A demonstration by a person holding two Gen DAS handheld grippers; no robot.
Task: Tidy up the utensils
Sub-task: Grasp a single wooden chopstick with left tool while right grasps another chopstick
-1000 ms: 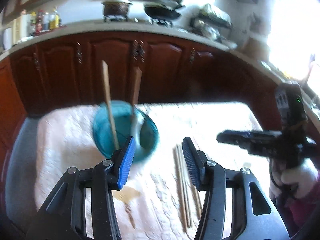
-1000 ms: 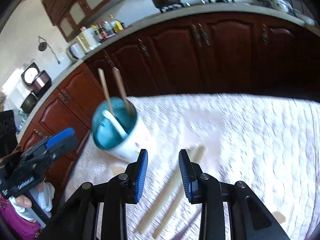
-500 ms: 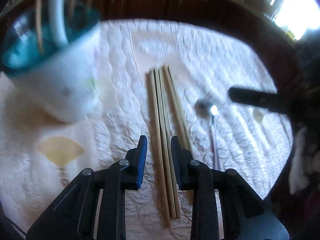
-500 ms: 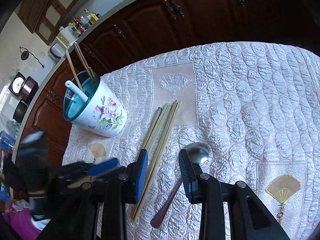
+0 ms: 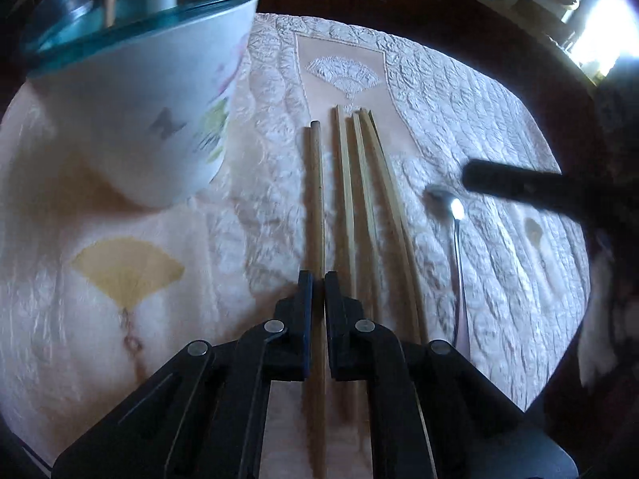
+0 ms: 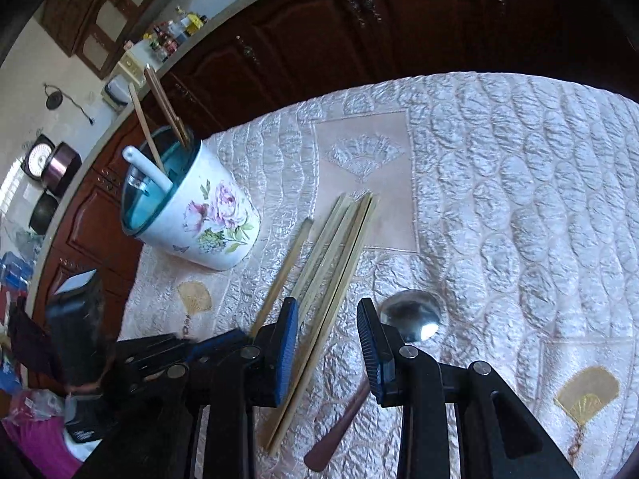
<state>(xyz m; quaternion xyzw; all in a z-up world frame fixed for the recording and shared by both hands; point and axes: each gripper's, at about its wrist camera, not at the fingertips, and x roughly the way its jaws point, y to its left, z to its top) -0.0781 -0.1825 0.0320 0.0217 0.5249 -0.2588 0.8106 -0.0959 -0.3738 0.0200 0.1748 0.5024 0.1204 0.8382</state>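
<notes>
Looking along the left hand-held gripper, its jaws have just been closing and now pinch the leftmost chopstick, which lies slightly apart from the other chopsticks on the quilted worktop; a clean lift should raise it straight, clear of the neighbours, then swing left and far toward the floral cup. From the right view, the right hand-held gripper hovers half open and empty over the bundle with the spoon just right, probably untouched, and open cloth lies to the right.
</notes>
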